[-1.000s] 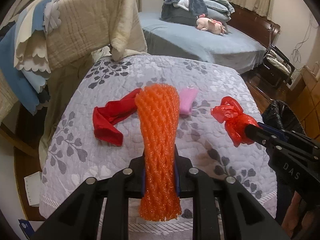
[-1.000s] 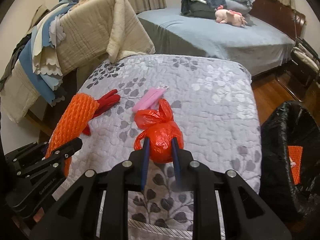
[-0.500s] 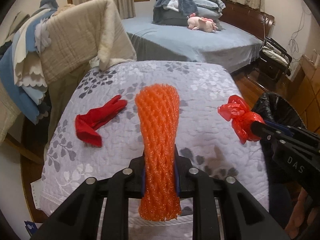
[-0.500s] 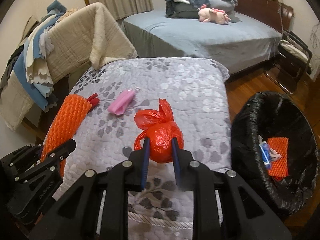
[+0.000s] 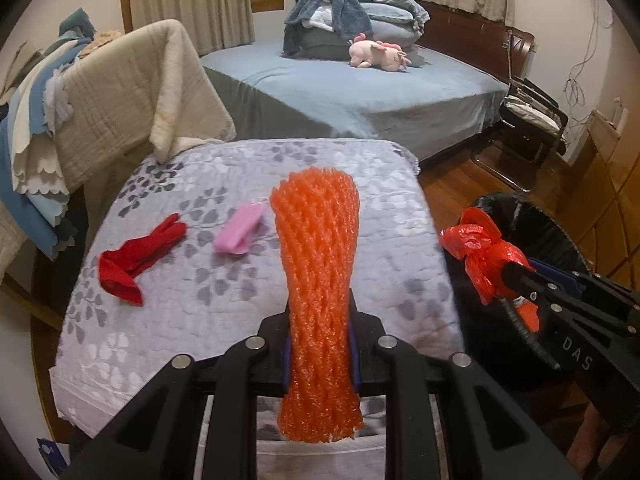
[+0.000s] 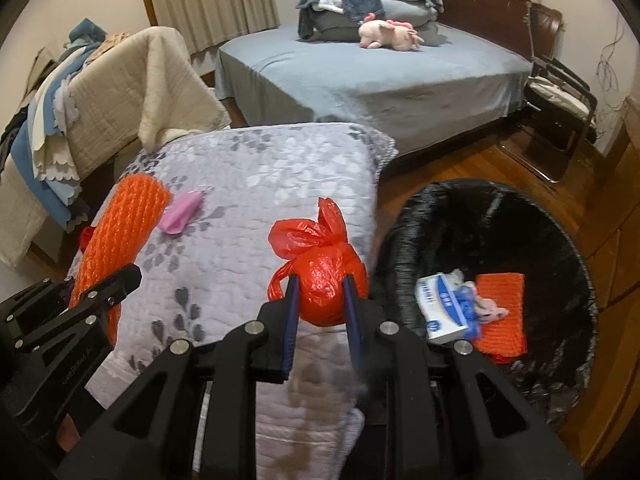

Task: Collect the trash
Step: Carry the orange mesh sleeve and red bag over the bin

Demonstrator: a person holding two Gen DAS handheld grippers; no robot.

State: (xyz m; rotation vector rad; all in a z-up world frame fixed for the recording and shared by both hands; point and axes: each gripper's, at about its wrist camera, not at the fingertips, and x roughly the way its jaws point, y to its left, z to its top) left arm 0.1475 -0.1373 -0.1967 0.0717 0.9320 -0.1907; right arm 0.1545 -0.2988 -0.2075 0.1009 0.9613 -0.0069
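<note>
My left gripper [image 5: 320, 316] is shut on an orange foam net sleeve [image 5: 318, 240], held up above the grey floral quilt [image 5: 200, 320]. That sleeve [image 6: 120, 224] also shows at the left of the right wrist view. My right gripper [image 6: 319, 292] is shut on a knotted red plastic bag [image 6: 320, 268], hanging over the quilt's right edge beside the black-lined trash bin [image 6: 480, 216]. The bag [image 5: 484, 256] shows at the right of the left wrist view too. A red glove [image 5: 132, 256] and a pink item [image 5: 240, 234] lie on the quilt.
The bin holds a white and blue box [image 6: 438, 312] and an orange piece [image 6: 502, 300]. A blanket-draped chair [image 5: 120, 92] stands at the left. A blue bed [image 5: 360, 92] with a pink plush toy [image 5: 380, 56] lies behind, and a metal chair [image 5: 528, 120] stands on the wooden floor at right.
Both grippers have carried their loads to the right, toward the bin. The quilt and the red glove slid left in view, and the bin's inside came into sight.
</note>
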